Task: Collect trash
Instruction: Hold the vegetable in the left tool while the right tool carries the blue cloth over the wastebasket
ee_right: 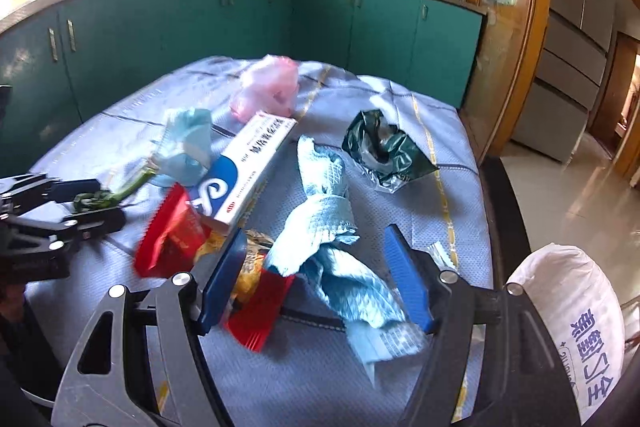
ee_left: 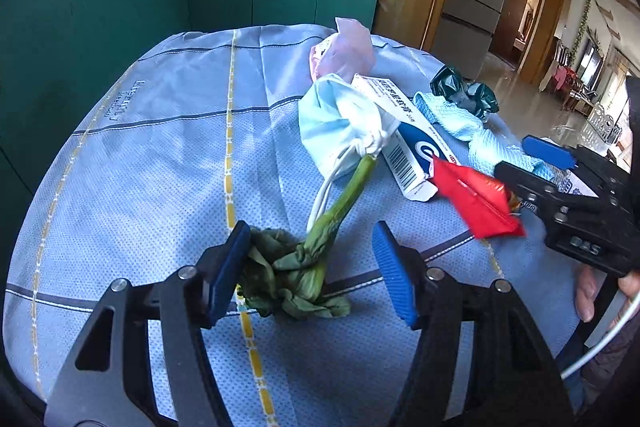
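Observation:
Trash lies on a blue tablecloth [ee_left: 140, 155]. My left gripper [ee_left: 312, 267] is open around a wilted green vegetable stalk [ee_left: 304, 267], its left pad touching the leaves. A blue face mask [ee_left: 336, 123], a white and blue box [ee_left: 404, 143], a red wrapper [ee_left: 476, 203], a pink bag [ee_left: 344, 51], a blue cloth [ee_left: 464, 123] and a green foil bag [ee_left: 464, 91] lie beyond. My right gripper [ee_right: 316, 275] is open over the blue cloth [ee_right: 328, 227] and a red snack wrapper [ee_right: 256, 311]. The box [ee_right: 248, 167] and stalk [ee_right: 100, 201] show there too.
Green kitchen cabinets [ee_left: 120, 19] stand behind the table. A white sack [ee_right: 576, 327] sits off the table's right edge. A fridge [ee_right: 576, 27] and wooden door frame [ee_right: 508, 27] stand at the right over a tiled floor.

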Action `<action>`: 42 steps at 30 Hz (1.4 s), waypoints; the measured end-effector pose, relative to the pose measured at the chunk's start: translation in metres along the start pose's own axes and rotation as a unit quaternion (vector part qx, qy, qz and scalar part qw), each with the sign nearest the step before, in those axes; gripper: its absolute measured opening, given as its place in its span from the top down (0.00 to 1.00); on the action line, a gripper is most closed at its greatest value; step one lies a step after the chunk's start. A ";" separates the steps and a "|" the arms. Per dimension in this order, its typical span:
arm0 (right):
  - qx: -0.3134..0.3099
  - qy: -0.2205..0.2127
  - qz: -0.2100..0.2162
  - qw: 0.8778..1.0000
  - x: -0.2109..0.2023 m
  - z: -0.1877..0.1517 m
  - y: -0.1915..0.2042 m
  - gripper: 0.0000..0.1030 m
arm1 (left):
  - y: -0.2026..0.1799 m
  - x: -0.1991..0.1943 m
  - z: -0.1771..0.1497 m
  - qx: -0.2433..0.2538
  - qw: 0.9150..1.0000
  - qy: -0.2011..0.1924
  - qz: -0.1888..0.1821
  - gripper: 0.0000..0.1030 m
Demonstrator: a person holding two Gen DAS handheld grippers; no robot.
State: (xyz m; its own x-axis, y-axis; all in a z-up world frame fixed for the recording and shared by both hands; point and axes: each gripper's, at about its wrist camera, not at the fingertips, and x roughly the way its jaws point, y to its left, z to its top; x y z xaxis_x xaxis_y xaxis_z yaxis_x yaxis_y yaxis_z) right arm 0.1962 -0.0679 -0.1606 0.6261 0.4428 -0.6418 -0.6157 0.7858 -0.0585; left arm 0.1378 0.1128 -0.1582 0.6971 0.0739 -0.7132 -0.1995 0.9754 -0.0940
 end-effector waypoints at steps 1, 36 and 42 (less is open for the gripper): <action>0.002 0.008 -0.005 1.000 0.005 0.001 0.001 0.33 | 0.000 0.000 0.000 0.002 1.000 0.001 -0.001 0.38; 0.047 -0.067 0.000 0.997 -0.052 -0.015 -0.040 0.72 | 0.009 -0.011 -0.010 0.030 0.999 0.022 0.031 0.71; 0.068 -0.099 -0.045 0.992 -0.082 -0.029 -0.068 0.72 | 0.005 -0.050 0.002 0.022 0.998 -0.055 0.035 0.77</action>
State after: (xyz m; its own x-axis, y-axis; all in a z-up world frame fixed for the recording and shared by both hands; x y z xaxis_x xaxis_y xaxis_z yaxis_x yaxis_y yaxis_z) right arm 0.1725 -0.1705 -0.1261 0.7655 0.4334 -0.4756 -0.4914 0.8709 0.0027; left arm 0.1034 0.1142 -0.1211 0.7542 0.1628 -0.6362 -0.2218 0.9750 -0.0135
